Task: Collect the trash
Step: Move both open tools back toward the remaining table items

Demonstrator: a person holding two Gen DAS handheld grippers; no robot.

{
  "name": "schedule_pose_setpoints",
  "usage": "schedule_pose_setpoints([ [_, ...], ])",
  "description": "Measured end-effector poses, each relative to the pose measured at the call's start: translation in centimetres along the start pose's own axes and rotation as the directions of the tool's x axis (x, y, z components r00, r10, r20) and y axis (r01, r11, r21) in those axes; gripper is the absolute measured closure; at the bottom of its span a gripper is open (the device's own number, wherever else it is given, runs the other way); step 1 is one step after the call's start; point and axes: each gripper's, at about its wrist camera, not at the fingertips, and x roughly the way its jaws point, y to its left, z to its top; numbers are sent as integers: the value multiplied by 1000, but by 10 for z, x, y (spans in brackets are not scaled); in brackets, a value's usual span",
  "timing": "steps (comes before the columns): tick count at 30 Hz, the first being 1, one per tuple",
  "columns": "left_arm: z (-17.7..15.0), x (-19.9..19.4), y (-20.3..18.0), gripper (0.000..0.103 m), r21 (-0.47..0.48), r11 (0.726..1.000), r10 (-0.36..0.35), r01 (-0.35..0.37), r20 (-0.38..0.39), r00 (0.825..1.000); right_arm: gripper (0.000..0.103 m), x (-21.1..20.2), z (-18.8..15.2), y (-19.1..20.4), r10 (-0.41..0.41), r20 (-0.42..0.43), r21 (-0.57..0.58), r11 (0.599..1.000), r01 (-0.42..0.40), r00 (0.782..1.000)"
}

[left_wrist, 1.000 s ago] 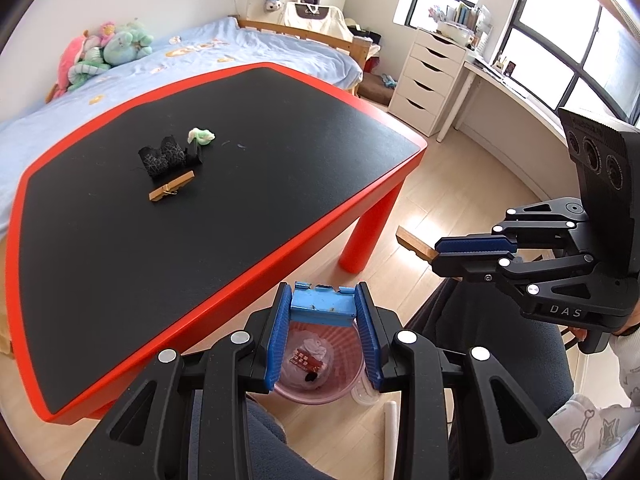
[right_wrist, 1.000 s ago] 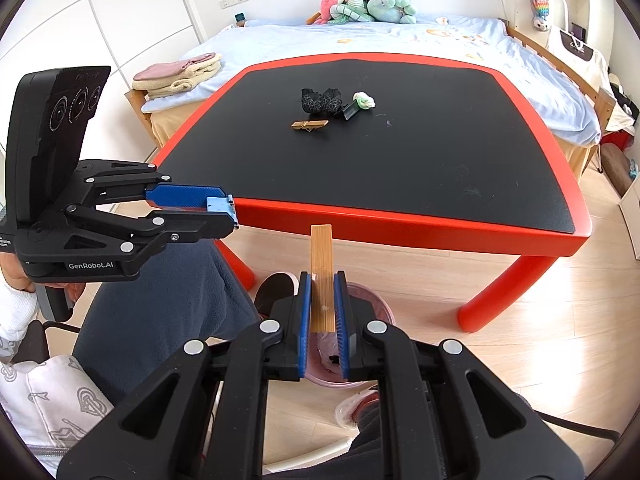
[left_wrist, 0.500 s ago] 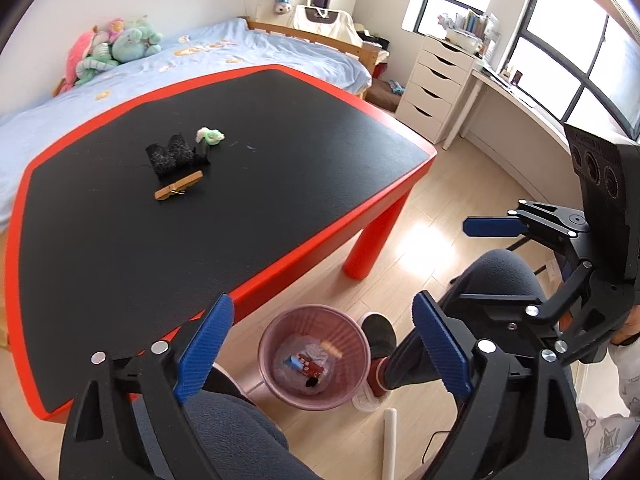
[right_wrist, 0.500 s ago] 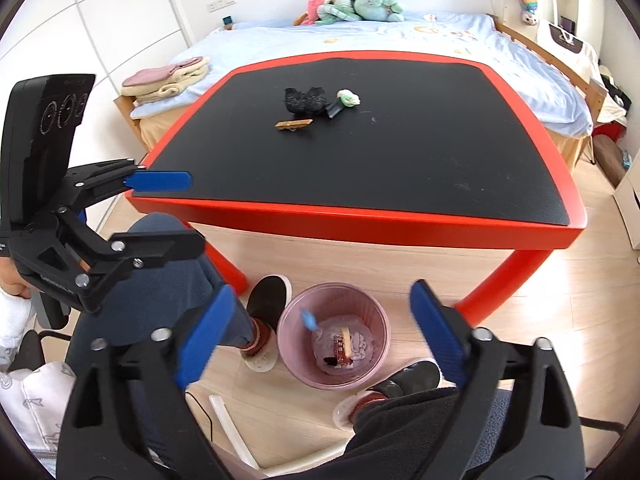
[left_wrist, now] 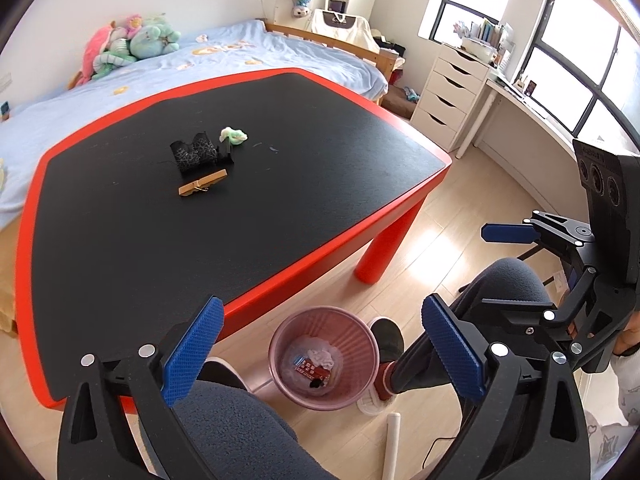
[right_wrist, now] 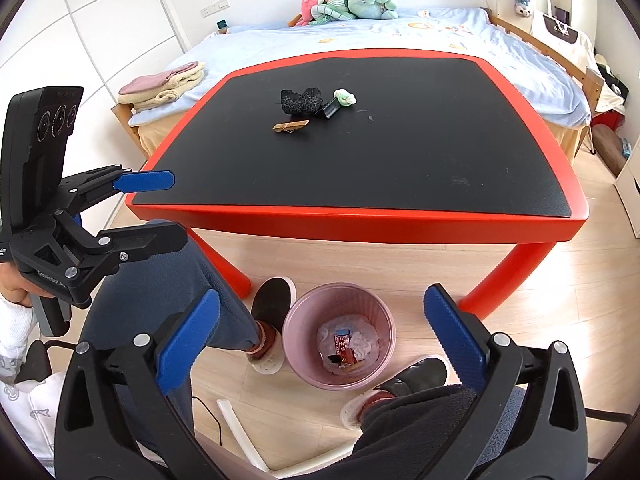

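Note:
A pink trash bin point(left_wrist: 324, 354) stands on the floor by the table, with a blue piece, a red wrapper and white paper inside; it also shows in the right wrist view point(right_wrist: 339, 336). My left gripper point(left_wrist: 322, 344) is open and empty above it. My right gripper point(right_wrist: 322, 338) is open and empty above it too. On the black table top point(left_wrist: 120, 240) lie a wooden clothespin point(left_wrist: 203, 188), a black crumpled piece point(left_wrist: 193, 155), a black clip point(left_wrist: 226, 151) and a green-white wad point(left_wrist: 234, 135). They also show in the right wrist view: clothespin point(right_wrist: 291, 126), crumpled piece point(right_wrist: 301, 100), wad point(right_wrist: 345, 98).
The red-edged table point(right_wrist: 360, 216) stands on red legs point(left_wrist: 380, 254). My knees and shoes point(right_wrist: 272, 300) flank the bin. A white tube point(right_wrist: 240, 432) lies on the floor. A bed point(right_wrist: 400, 32) is behind the table, white drawers point(left_wrist: 452, 96) at the right.
Both grippers opened. The blue piece from the left and the wooden stick from the right dropped into the bin. Both grippers have since risen a little.

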Motion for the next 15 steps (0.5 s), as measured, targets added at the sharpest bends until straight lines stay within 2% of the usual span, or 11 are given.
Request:
schedule_pose_setpoints([
  [15, 14, -9, 21, 8, -38, 999, 40, -39, 23, 999, 3, -2, 21, 0, 7, 22, -28, 1000, -7, 1000],
])
